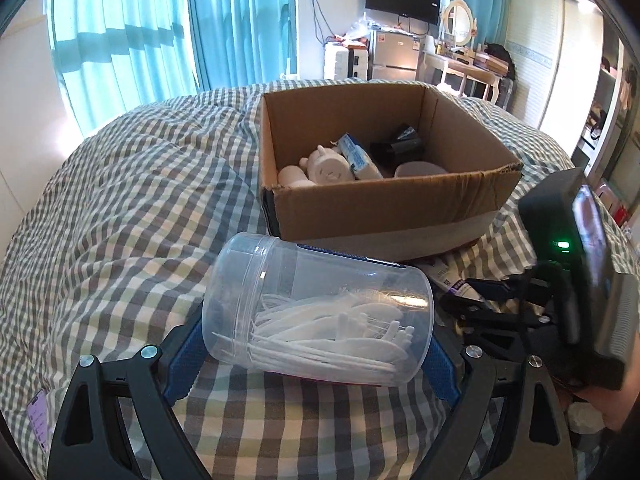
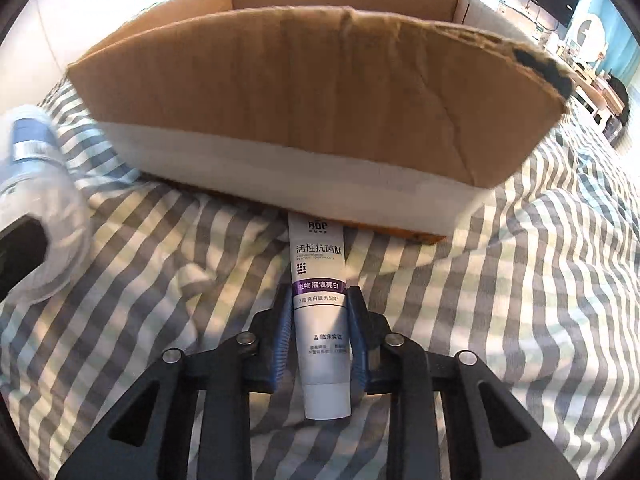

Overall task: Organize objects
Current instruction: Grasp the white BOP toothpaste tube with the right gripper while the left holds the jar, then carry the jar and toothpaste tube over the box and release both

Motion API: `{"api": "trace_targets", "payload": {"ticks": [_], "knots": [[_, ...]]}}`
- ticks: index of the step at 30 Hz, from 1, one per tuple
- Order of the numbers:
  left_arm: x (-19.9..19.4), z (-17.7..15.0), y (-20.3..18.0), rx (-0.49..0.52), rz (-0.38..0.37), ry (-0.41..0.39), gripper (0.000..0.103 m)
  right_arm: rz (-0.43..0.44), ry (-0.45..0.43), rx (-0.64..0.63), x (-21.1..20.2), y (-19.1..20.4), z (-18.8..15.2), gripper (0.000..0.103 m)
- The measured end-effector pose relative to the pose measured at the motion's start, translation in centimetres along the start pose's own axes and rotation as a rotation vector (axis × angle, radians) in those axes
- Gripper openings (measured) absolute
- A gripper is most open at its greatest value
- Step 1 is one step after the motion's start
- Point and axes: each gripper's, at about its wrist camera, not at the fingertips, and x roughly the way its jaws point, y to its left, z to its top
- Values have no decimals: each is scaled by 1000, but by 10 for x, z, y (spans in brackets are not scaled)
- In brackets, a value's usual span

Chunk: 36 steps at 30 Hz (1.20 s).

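Looking along the right tongs (image 2: 319, 320), we find their blue pads pressed against both sides of a white toothpaste tube (image 2: 320, 312) with a purple band — a firm grip around its lower half. The tube lies flat on the checked bedspread (image 2: 520, 300), its far end tucked against the bottom edge of the cardboard box (image 2: 320, 100), its cap end towards the camera.

From the left wrist view we see the left tongs (image 1: 310, 356) spread wide around a clear plastic jar (image 1: 316, 312) that lies on its side, its lid end to the left. Inside it is a heap of white floss picks (image 1: 332, 340). The blue pads sit against the jar's two ends, and the jar fills the gap between them — it looks clamped, though the contact on the left is partly hidden behind the plastic.

The box stands just beyond the jar on the bed, open at the top. Within it we make out a white pig-shaped figure (image 1: 328, 166), a blue-and-white carton (image 1: 358, 156), a black object (image 1: 400, 144) and a round pale lid (image 1: 420, 170). At the right edge of the same view the right tool's black body (image 1: 576, 272) shows, a green light on it.
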Motion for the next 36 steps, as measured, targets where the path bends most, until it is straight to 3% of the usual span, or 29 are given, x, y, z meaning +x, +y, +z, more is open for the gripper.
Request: {"api": "trace_targets", "payload": {"ticks": [17, 36], "knots": [[-40, -12, -6, 8, 9, -61, 93, 5, -118, -11, -87, 10, -45, 26], [-126, -11, -28, 48, 30, -204, 93, -1, -358, 41, -190, 16, -73, 25]]}}
